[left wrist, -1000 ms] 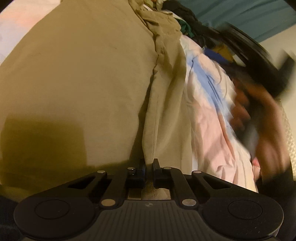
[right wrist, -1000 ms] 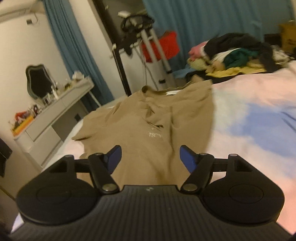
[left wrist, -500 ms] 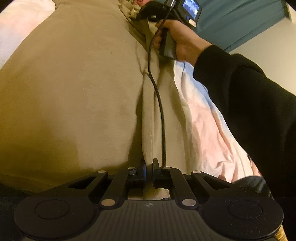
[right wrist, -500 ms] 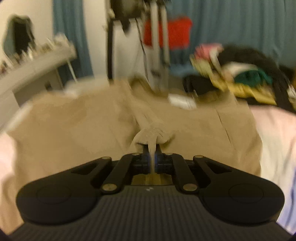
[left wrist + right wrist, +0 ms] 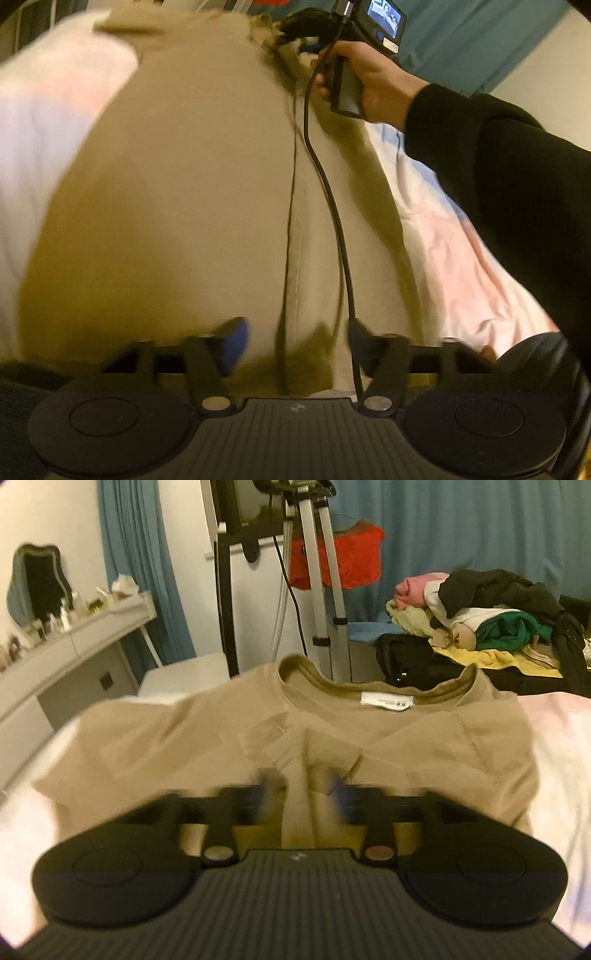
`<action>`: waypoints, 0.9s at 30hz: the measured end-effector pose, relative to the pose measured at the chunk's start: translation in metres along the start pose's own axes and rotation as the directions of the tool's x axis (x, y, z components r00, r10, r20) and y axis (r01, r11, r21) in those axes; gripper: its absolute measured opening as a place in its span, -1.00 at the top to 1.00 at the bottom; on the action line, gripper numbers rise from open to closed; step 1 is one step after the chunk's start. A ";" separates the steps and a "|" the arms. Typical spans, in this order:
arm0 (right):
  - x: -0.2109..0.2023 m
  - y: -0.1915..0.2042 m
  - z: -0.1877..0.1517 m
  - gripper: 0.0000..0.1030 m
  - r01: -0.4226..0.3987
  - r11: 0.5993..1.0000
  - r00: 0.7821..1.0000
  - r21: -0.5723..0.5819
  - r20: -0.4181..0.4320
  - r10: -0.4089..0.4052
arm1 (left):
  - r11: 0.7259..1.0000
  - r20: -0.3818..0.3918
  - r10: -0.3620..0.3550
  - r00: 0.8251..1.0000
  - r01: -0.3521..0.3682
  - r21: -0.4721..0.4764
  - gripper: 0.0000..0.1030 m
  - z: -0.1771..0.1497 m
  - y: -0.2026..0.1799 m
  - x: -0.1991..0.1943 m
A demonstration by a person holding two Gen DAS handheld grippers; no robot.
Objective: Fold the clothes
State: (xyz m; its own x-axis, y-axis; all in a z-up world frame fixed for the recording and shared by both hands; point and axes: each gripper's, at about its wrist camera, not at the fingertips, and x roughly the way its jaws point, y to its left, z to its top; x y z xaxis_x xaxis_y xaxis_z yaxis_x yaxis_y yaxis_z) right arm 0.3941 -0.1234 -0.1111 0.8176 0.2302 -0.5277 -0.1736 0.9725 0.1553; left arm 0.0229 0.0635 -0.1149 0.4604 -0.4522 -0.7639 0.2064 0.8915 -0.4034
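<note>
A tan T-shirt (image 5: 184, 206) lies spread on the bed, its right side folded in along a lengthwise crease. My left gripper (image 5: 295, 343) is open over the shirt's near hem, with cloth lying between its fingers. In the right wrist view the shirt (image 5: 369, 746) shows its collar and white label at the far end. My right gripper (image 5: 304, 794) is open just above the folded fabric near the collar; it also shows in the left wrist view (image 5: 291, 31), held by a hand.
The bed sheet (image 5: 461, 258) is pink and pale blue. A pile of clothes (image 5: 480, 616) lies at the bed's far right. A tripod (image 5: 317, 572) and a white dresser (image 5: 66, 664) stand beyond the bed. A cable (image 5: 328, 206) hangs across the shirt.
Both grippers were shut on shirt fabric half a second ago; both have opened and let go. The folded side now lies flat on the shirt.
</note>
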 end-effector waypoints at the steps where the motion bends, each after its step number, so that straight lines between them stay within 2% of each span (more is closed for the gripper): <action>1: -0.012 0.001 0.002 -0.81 0.006 1.000 1.000 0.002 0.022 -0.006 | 1.000 0.017 0.019 1.000 -0.019 0.024 -0.46 0.001 -0.004 -0.005; 2: -0.025 0.001 0.004 -0.76 0.012 1.000 0.999 0.005 0.045 -0.013 | 0.998 0.042 0.042 0.998 -0.044 0.042 -0.59 0.001 -0.008 -0.012; 6: -0.082 0.003 0.013 -0.77 -0.015 1.000 0.997 0.028 0.075 0.013 | 0.987 0.132 0.117 0.984 -0.129 0.093 -0.67 0.000 -0.022 -0.040; 12: -0.182 0.010 0.011 -0.77 -0.036 0.999 0.986 0.024 0.163 0.032 | 0.979 0.263 0.125 0.957 -0.162 0.122 -0.70 0.000 -0.050 -0.085; 17: -0.258 0.016 -0.005 -0.77 -0.015 1.000 0.976 -0.013 0.215 0.018 | 0.969 0.369 0.146 0.918 -0.208 0.134 -0.71 -0.001 -0.078 -0.115; 19: -0.285 0.019 -0.015 -0.77 0.002 1.000 0.974 -0.025 0.228 0.004 | 0.966 0.397 0.159 0.904 -0.225 0.126 -0.72 0.002 -0.087 -0.120; 23: -0.328 0.018 -0.044 -0.77 0.024 1.000 0.966 0.019 0.257 -0.028 | 0.974 0.415 0.159 0.896 -0.211 0.084 -0.72 0.012 -0.088 -0.126; 27: -0.354 0.010 -0.076 -0.77 -0.016 0.994 0.958 0.106 0.287 -0.015 | 0.979 0.423 0.167 0.891 -0.200 0.034 -0.72 0.019 -0.080 -0.124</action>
State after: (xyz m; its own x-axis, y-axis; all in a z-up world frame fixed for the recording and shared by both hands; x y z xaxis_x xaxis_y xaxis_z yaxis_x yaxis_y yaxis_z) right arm 0.0617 -0.1921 0.0138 0.9434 0.1953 -0.2681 -0.1273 0.9596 0.2511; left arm -0.0343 0.0486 0.0223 0.8098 -0.2416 -0.5347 0.1392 0.9644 -0.2250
